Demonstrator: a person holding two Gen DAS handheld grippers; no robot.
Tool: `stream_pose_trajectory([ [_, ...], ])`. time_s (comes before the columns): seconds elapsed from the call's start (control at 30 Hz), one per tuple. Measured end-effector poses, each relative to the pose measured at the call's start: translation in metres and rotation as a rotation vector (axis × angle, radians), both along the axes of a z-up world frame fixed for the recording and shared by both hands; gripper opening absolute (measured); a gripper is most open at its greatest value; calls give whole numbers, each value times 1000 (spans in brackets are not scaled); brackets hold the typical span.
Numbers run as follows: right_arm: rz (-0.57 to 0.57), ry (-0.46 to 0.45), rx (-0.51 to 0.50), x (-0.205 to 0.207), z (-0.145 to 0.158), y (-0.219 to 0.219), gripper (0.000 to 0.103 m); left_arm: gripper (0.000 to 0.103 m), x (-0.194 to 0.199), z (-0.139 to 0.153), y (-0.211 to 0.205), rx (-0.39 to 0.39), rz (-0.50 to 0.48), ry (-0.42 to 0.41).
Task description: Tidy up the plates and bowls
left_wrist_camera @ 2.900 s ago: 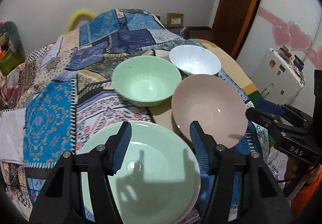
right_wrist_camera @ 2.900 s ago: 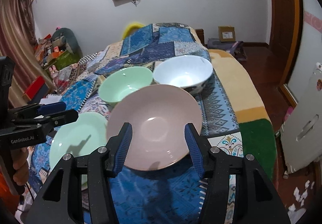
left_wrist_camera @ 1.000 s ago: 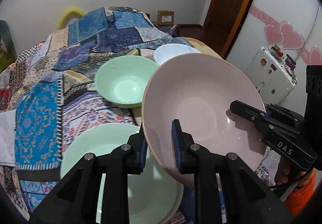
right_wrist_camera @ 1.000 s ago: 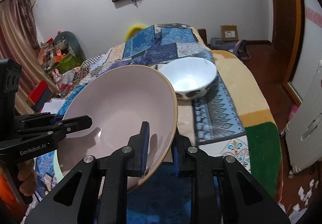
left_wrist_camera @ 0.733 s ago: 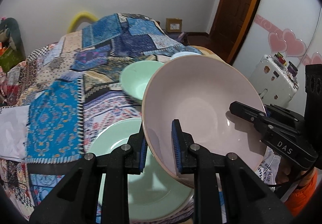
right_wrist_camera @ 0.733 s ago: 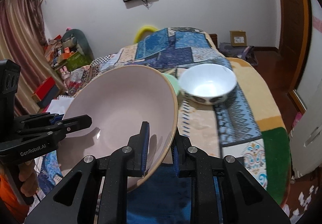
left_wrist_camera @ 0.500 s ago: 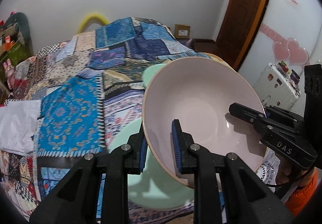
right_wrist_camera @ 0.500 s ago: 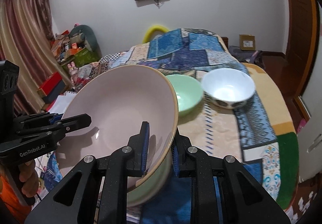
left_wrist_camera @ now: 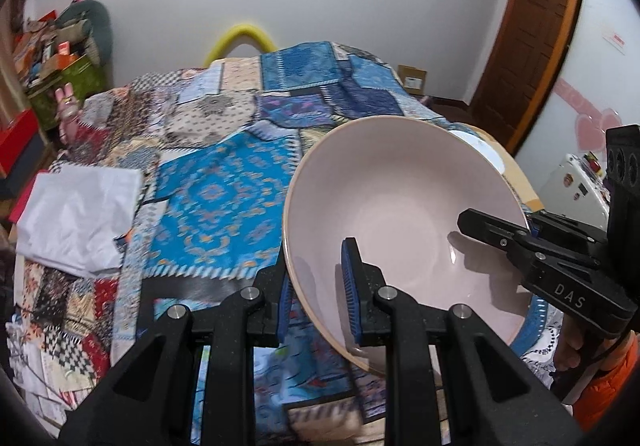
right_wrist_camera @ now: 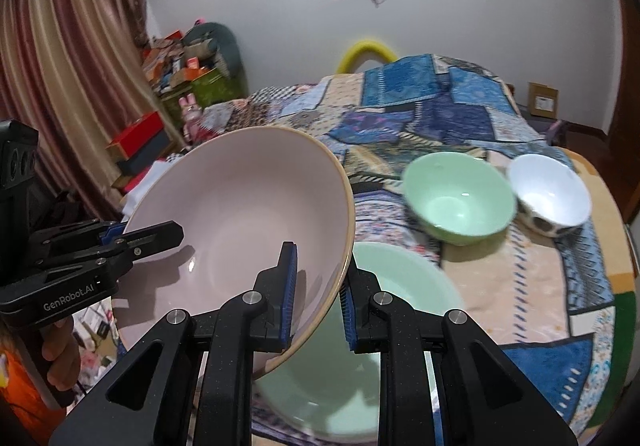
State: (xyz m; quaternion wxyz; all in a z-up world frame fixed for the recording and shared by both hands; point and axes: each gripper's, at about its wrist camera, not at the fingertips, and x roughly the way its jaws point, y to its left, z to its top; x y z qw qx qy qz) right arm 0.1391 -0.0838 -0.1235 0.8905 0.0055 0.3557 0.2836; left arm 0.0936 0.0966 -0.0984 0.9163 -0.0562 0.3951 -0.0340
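pink plate (left_wrist_camera: 404, 217): off the bed, tilted, carried between both tools — above the green plate (right_wrist_camera: 400, 330)
left gripper (left_wrist_camera: 318, 300): clamped on the pink plate's near-left rim, one pad inside, one under
right gripper (right_wrist_camera: 318, 296): clamped on the opposite rim, same way
green plate: flat on the patchwork quilt (right_wrist_camera: 436, 113), partly hidden under the pink plate
green bowl (right_wrist_camera: 458, 197): upright on the quilt, beyond the green plate
white bowl (right_wrist_camera: 550, 195): just right of the green bowl — contact unclear
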Motion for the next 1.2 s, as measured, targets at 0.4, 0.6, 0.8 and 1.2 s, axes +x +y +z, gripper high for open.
stream_pose_trajectory([
  [0.4,92,50,-50,-1,-19,50,18,22,-14,-31,49,-10,73,59],
  [0.6,123,83,-78,-3,-32,69,19,22,-18,-51,69,-33,99,98],
  [0.8,159,119,-107,-2,-45,88,19,22,-19,-69,89,-49,135,130],
  [1.2,196,184,-161,5,-72,115,19,22,-12,-103,111,-83,173,195],
])
